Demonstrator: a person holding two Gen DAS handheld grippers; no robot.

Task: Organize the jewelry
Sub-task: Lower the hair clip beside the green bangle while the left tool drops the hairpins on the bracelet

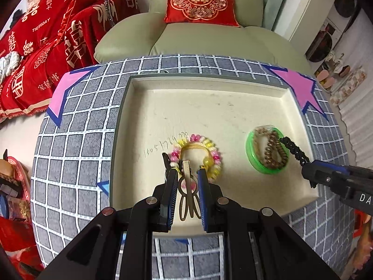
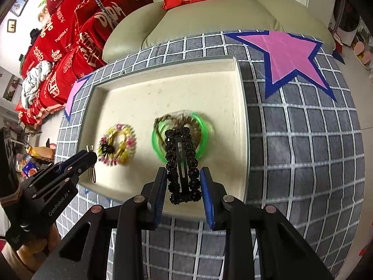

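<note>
Placing step: your left tongs [image 1: 186, 177] clamp the bronze metal hair clip [image 1: 188, 194], your right tongs [image 2: 183, 175] the black beaded snap clip [image 2: 183, 163], over the cream rectangular tray [image 1: 209, 107]; next, lower and release each.

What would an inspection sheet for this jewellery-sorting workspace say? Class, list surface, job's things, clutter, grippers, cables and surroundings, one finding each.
Surface: shallow cream rectangular tray on a grey white-grid cloth with pink star patches.
Job's things: pink-and-yellow beaded bracelet and green plastic bangle holding brown beaded strands lie in the tray; bronze metal hair clip and black beaded snap clip are in the grippers.
Clutter: handwritten digits on the tray floor.
Grippers: left gripper is closed on the bronze clip; right gripper is closed on the black clip, above the bangle.
Cables: nothing seen.
Surroundings: pale green sofa, red embroidered cushion, red printed bedding.
</note>
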